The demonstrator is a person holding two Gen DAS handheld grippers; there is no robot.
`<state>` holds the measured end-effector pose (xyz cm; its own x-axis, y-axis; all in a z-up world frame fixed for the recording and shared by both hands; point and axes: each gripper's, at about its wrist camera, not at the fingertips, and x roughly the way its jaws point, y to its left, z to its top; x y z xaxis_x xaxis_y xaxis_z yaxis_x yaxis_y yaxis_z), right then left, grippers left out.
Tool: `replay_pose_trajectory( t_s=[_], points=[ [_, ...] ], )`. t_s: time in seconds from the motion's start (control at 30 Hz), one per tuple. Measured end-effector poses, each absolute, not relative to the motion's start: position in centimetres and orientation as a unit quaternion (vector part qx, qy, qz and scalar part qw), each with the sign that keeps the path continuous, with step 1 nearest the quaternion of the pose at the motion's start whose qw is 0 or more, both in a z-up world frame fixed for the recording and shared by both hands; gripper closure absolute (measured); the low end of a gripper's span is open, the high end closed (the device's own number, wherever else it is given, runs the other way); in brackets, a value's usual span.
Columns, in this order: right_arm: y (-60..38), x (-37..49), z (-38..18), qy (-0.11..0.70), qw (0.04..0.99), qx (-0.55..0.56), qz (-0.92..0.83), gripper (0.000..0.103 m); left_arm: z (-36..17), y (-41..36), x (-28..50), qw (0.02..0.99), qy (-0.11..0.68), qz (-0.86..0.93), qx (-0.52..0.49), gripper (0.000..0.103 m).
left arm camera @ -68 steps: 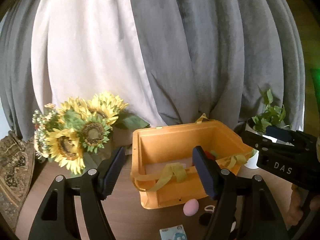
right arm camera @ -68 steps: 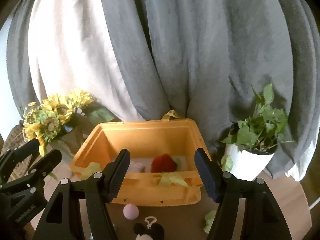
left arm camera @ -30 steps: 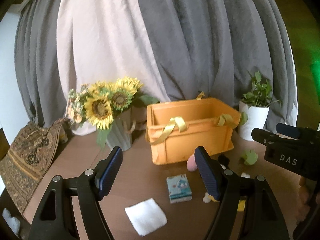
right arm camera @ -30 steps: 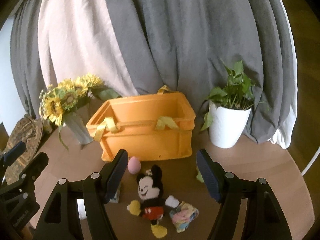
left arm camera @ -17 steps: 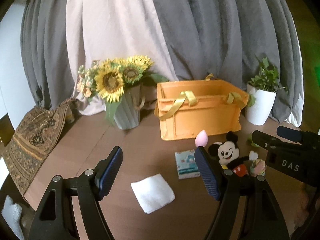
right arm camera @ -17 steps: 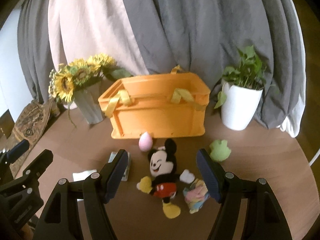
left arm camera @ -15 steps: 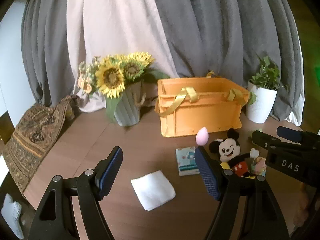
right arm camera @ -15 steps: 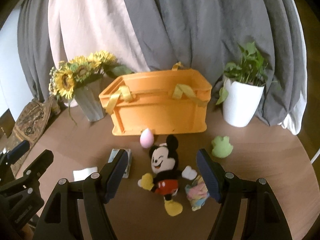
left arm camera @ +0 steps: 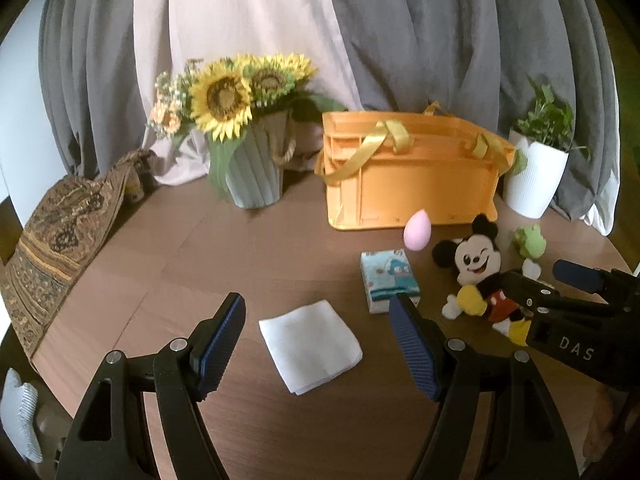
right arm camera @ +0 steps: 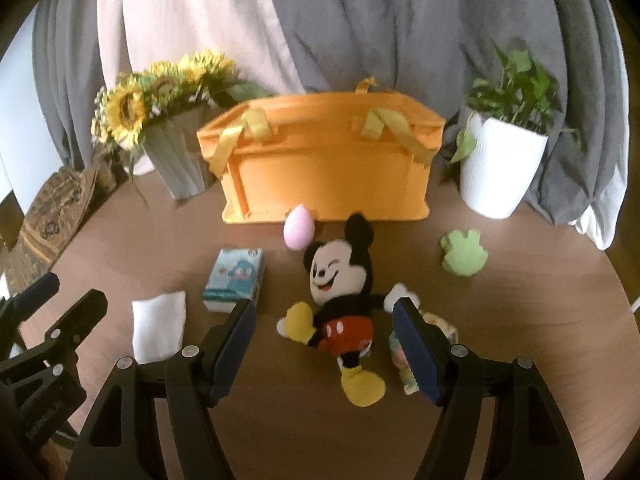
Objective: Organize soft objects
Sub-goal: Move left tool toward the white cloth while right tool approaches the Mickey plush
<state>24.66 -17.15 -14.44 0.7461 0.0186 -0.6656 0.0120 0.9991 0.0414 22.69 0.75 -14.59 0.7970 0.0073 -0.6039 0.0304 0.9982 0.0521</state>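
An orange crate with yellow ribbon handles stands at the back of the round wooden table. In front of it lie a pink egg sponge, a Mickey Mouse plush, a tissue pack, a white folded cloth and a green frog sponge. A pastel soft item lies by the plush, partly hidden by a finger. My left gripper is open and empty above the white cloth. My right gripper is open and empty above the plush.
A sunflower vase stands left of the crate. A white potted plant stands right of it. A patterned cloth drapes the table's left edge. Grey and white curtains hang behind.
Both grippers have pulled back and up from the crate toward the table's front. The soft items on the table have come into view below them. Both stay open.
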Motion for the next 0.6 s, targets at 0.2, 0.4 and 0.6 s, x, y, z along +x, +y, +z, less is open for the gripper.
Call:
replay_pose_trajectory(
  t_s=[0.2,0.4,0.6],
  points=[
    [-16.9,25.7,-16.5,0.380,0.925,0.016,0.000,0.031,-16.4,1.0,23.6,0.940,0.339,-0.009,0.028,0.029],
    [-17.5,26.5,-17.5,0.380,0.924,0.026,-0.009,0.031,-17.7,0.9,24.6,0.937,0.347,-0.010,0.031,0.029],
    [-17.9,27.7,-18.4,0.382,0.923,0.033,-0.018,0.031,-18.4,0.7,25.6,0.936,0.349,-0.009,0.030,0.029]
  ],
)
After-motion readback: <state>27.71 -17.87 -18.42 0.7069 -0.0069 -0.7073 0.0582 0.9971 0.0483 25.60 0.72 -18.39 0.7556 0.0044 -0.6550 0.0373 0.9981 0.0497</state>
